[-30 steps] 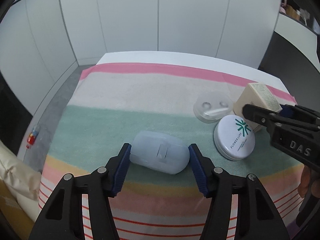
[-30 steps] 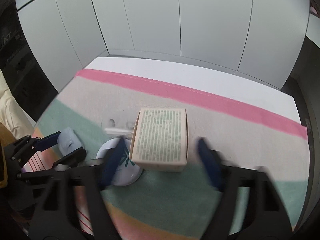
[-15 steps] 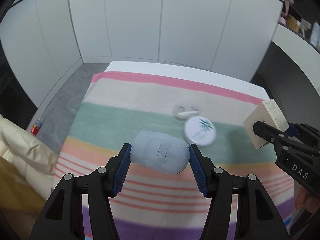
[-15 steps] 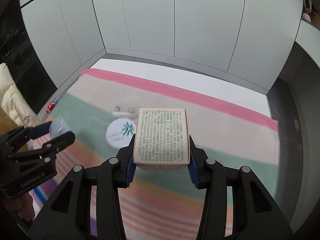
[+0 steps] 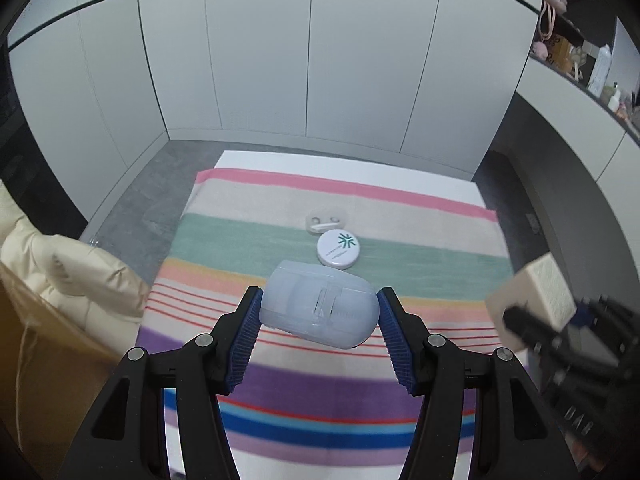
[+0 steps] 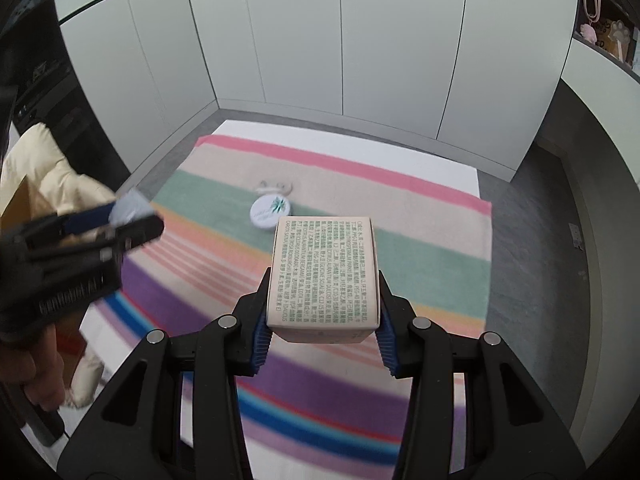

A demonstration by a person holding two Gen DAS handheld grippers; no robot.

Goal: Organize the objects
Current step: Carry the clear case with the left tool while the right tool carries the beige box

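Blue ribbed pads of the left gripper (image 5: 318, 312) press on both ends of a translucent plastic case (image 5: 319, 310), which hangs between them clear of the striped blanket (image 5: 248, 240) below. The case lies crosswise in the grip, its rounded end toward the right pad, and a small clasp shows on its upper face.

Ahead of the left gripper and below it, a round white tin (image 5: 339, 248) with a green star-shaped logo lies flat on the green stripe of the blanket. Just beyond the tin, touching or nearly touching it, is a small clear case (image 5: 326, 222) with two round wells; whether the two meet I cannot tell.

To the right of the left gripper, the right gripper (image 6: 322, 320) clamps a beige carton (image 6: 324, 274) printed with fine green text. Its pads bear on the carton's two long sides, and the printed face looks up at the wrist camera. The carton is also off the blanket, with the purple and orange stripes beneath it. In the left wrist view the carton (image 5: 532, 300) appears blurred at the right edge.

A hand (image 6: 32, 368) holding the left gripper's handle shows at the lower left of the right wrist view. Beyond the blanket's left edge lies a cream padded garment (image 5: 68, 272) over a brown cardboard box (image 5: 36, 360).
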